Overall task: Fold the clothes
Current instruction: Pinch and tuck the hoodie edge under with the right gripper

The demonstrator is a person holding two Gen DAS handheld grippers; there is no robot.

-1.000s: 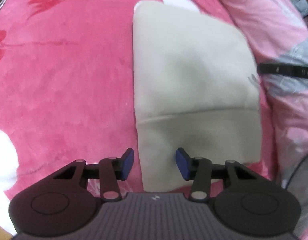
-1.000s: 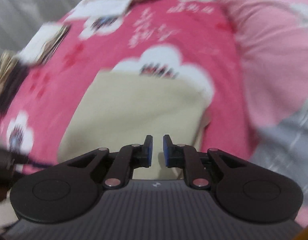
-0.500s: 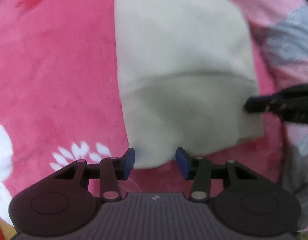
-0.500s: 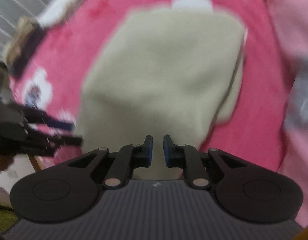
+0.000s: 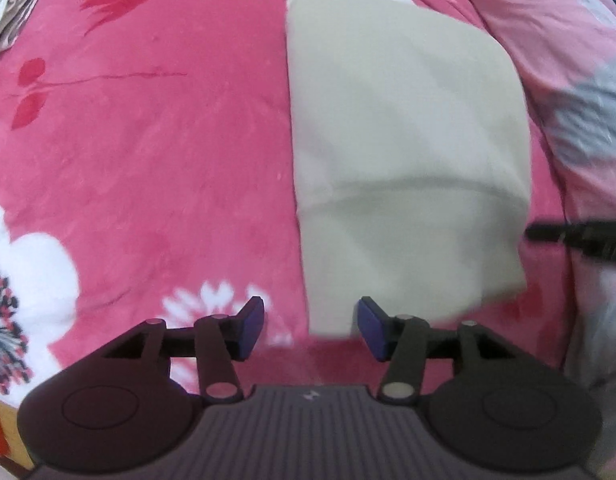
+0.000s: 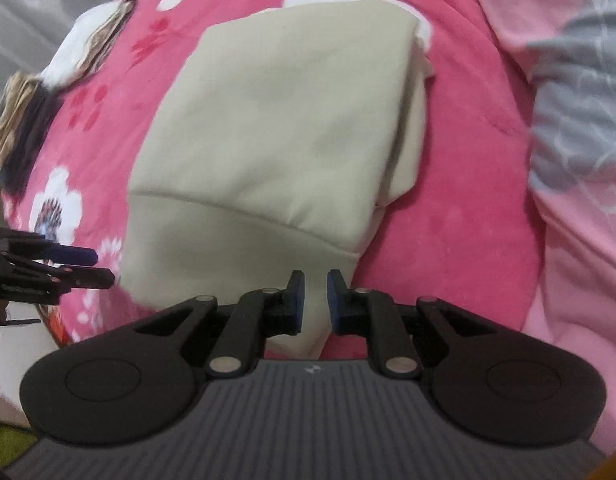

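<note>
One folded garment (image 5: 404,152), hem seemingly nearest.

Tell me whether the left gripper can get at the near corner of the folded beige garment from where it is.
Probably yes. The left gripper stands open with the beige garment's near corner just ahead of its fingertips, and only bare pink blanket between. The right gripper is off at the opposite edge.

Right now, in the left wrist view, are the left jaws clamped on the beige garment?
No. The left gripper stands with its jaws apart, the beige garment only reaching between them, with gaps at both pads.
</note>
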